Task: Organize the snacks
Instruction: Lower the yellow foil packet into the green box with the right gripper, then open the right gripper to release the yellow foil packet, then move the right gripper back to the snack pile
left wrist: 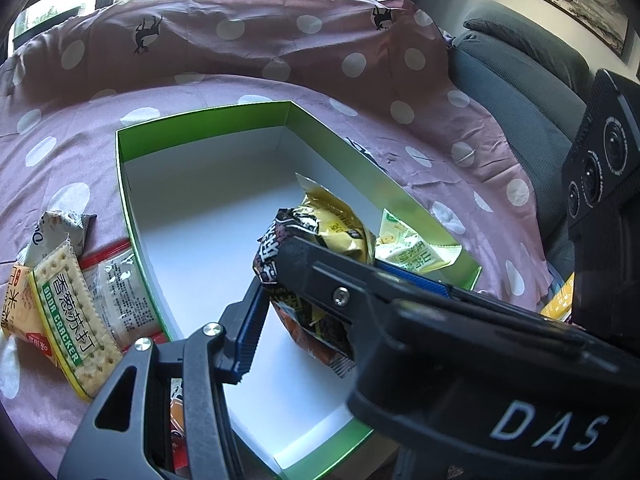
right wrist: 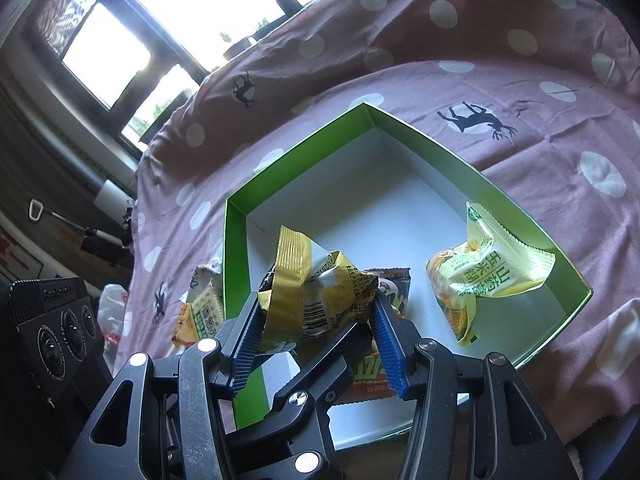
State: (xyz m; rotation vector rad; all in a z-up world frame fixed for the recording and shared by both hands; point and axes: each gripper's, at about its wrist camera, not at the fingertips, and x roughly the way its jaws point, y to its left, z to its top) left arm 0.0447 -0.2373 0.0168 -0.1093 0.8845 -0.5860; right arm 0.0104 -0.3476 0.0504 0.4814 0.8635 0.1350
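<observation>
A pink cloth (left wrist: 224,92) with white dots covers the table. On it lies a big green box (right wrist: 236,240) with a white floor. Both grippers are over the near part of this box. The right gripper (right wrist: 316,312) has its blue fingers (right wrist: 386,340) pressed on a crumpled golden snack bag (right wrist: 316,292) and holds it above the box floor. The left gripper (left wrist: 312,280) has its fingers closed onto a dark brown snack bag (left wrist: 276,256), which is also inside the box. A pale yellow packet (right wrist: 492,280) lies in the box by its right wall. Outside the left wall, a soda cracker pack (left wrist: 68,312) rests on the cloth with some other packets.
</observation>
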